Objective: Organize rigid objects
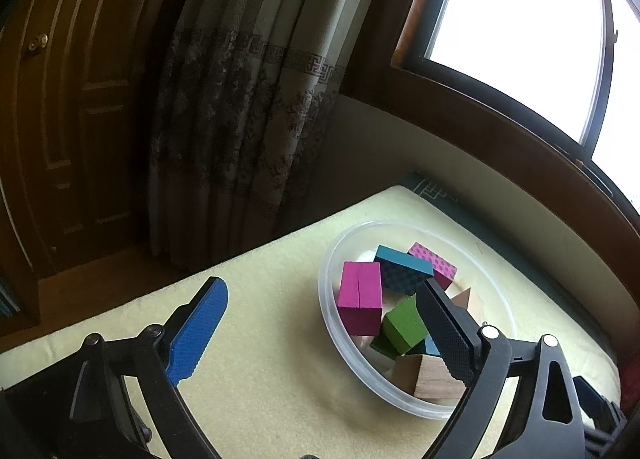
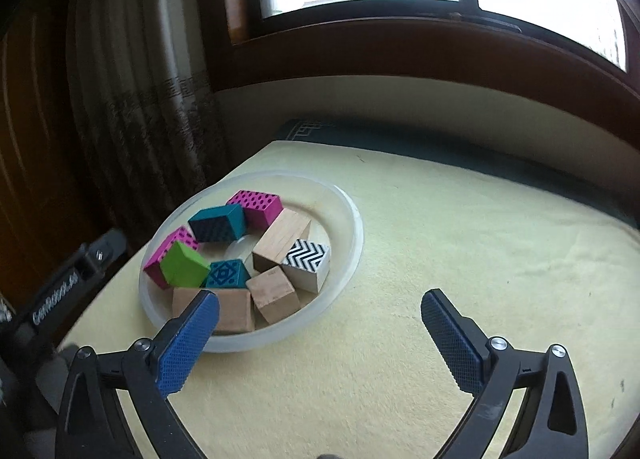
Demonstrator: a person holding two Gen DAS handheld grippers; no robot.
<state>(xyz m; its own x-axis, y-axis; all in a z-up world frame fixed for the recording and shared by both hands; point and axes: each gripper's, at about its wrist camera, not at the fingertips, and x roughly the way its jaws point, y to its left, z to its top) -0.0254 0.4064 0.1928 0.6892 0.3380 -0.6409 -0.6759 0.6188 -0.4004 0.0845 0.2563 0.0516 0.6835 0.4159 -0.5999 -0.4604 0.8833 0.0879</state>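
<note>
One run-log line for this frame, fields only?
left gripper: open, empty | right gripper: open, empty | painted and plain wooden blocks: all in clear round plastic bowl | yellow cloth: bare

I count one clear bowl (image 2: 352, 219) on the surface, holding ten blocks in my right wrist view:

- Magenta blocks: two, one dotted (image 2: 256, 207), one at the left edge (image 2: 160, 259).
- Teal blocks: two (image 2: 218, 223) (image 2: 228, 274).
- Green block: one (image 2: 184, 265).
- Zigzag black-and-white block: one (image 2: 308, 263).
- Plain wood blocks: four, I believe, since my claw covers part of the nearest one (image 2: 236, 309); the others (image 2: 282, 239) (image 2: 274, 293) show clearly.
</note>
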